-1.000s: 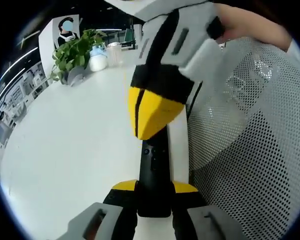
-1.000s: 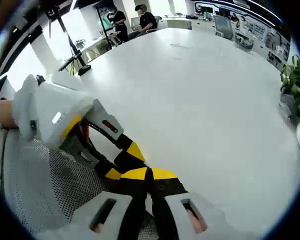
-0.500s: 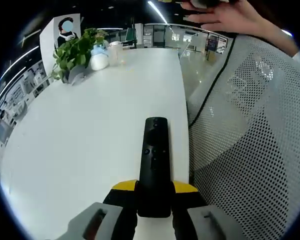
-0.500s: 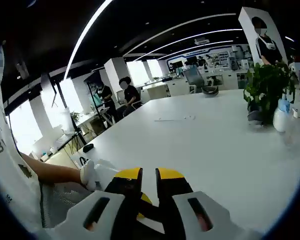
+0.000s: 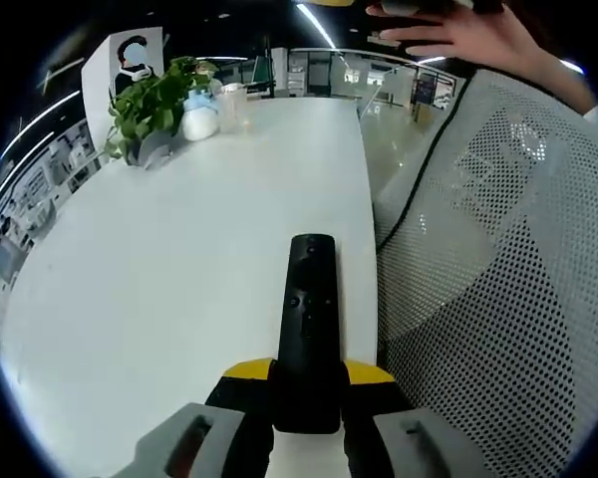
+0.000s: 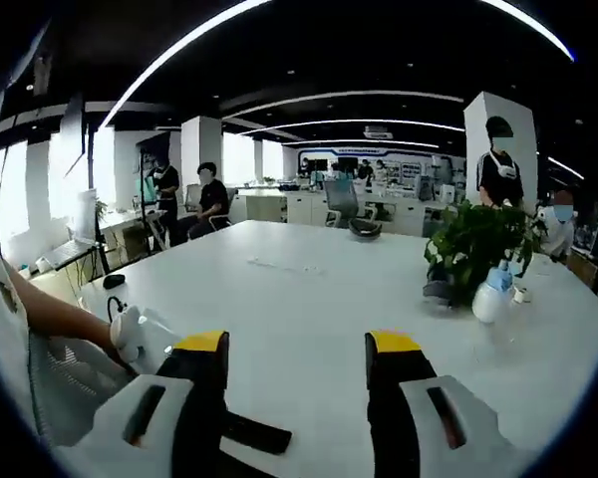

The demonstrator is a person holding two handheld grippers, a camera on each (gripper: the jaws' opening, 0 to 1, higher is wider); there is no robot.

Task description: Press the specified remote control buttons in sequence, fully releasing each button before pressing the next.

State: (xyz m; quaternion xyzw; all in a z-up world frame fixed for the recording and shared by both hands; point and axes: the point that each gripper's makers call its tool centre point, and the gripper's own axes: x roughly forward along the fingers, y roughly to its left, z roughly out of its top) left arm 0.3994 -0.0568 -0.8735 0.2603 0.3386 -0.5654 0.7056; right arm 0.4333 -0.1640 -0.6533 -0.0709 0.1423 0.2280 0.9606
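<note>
Left gripper view, nearest first: the left gripper (image 5: 307,393), yellow-tipped jaws, is clamped on the near end of a slim black remote control (image 5: 308,319). The remote sticks out forward over the white table (image 5: 159,269), close to the table's right edge, buttons facing up; small round buttons show approx. mid-body, no legible markings on them. Just right of it, a white mesh chair back (image 5: 498,299). Top of view: the person's hand (image 5: 458,35), raised well above the remote.

Right gripper view: the right gripper (image 6: 297,344) has its jaws wide apart, holding nothing, lifted w/ the camera looking level across the table. Low between the jaws, a dark end of the remote (image 6: 254,435) is visible. At left, the person's forearm and a white part of the other gripper (image 6: 140,334).

Further off: a potted plant (image 6: 475,244) w/ a white spray bottle (image 6: 490,296) beside it, near the far right of the table. Beyond, an open office w/ desks, people standing and sitting, ceiling light strips.

Risks (judgement): the right gripper sits well clear of the remote, so the button looks fully released; the next press needs it brought down again. Coming down w/ jaws this far apart could hit two buttons or miss the target. The remote lies near the table edge, so a hard or off-centre push could tilt it in the left jaws or shove it toward the edge.

Writing: no brand or label readable anywhere; too small or blurred.
</note>
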